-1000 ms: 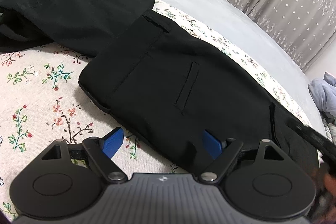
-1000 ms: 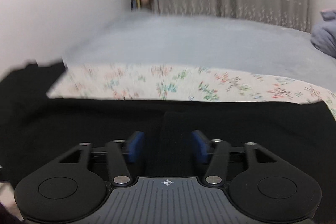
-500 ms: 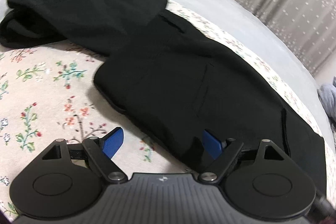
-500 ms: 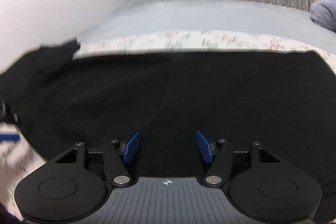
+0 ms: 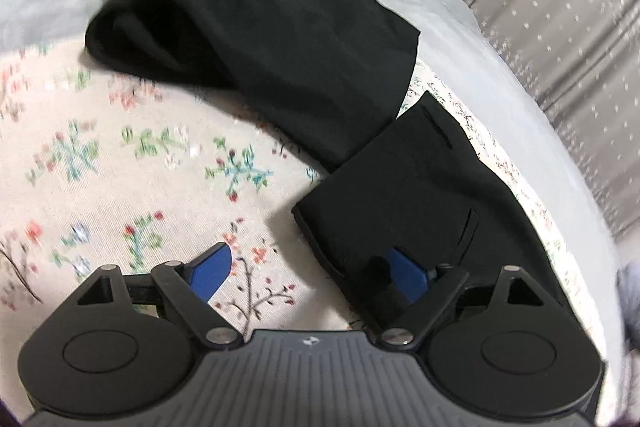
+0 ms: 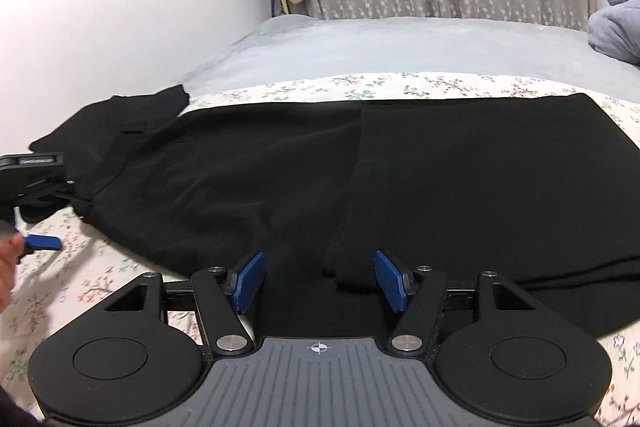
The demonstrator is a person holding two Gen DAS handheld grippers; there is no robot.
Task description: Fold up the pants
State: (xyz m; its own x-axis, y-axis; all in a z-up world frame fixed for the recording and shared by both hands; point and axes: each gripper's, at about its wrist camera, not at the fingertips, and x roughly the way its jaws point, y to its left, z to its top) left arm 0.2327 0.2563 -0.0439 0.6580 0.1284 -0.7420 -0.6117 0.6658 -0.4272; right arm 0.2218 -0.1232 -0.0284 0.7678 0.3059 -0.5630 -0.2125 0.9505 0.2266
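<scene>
- Black pants (image 6: 400,171) lie flat across the floral sheet (image 6: 100,283), one leg end folded back over the middle; only the right wrist view shows this fold
- Right gripper (image 6: 320,281) is spread wide, empty, its blue pads over the near hem
- Left gripper (image 5: 308,273) also gapes wide at the waistband corner, holding nothing
- Only the left wrist view shows a second black garment (image 5: 260,27) heaped beyond the waistband, overlapping it
</scene>
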